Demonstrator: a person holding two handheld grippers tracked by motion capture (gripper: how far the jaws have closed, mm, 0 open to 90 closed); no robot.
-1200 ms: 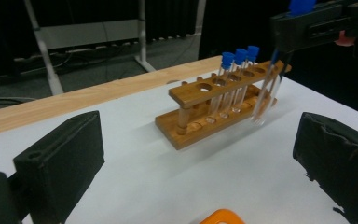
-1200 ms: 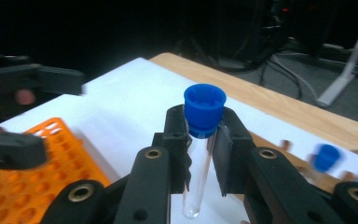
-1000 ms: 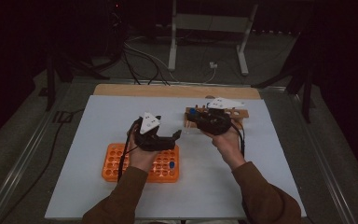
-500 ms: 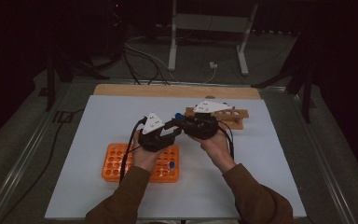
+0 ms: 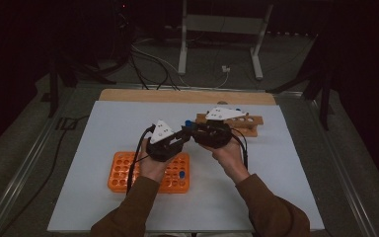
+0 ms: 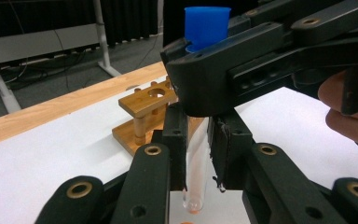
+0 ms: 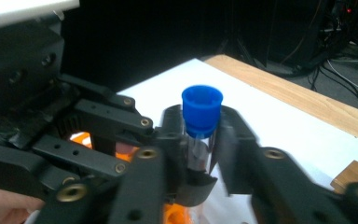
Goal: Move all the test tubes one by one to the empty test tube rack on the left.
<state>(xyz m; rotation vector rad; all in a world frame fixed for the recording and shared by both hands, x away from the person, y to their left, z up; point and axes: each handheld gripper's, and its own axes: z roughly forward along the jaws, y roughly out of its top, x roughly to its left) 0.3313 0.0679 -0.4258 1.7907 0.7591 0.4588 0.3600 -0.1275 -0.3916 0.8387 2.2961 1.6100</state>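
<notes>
Two black grippers meet at one clear round tube [image 6: 196, 177] with a blue ribbed cap: left gripper [image 6: 197, 158] clamped on the glass, right gripper [image 7: 200, 149] just opening, pads beside it

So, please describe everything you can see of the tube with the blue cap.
The tube is a clear, narrow cylinder with a round bottom and a blue cap, plastic by its look, on top. It stands upright above the white table. The left gripper is shut on its lower body. The right gripper sits around the part just under the cap; its jaws have just been opening. A faint orange trace shows at the bottom; whether that is content, I cannot tell.
</notes>
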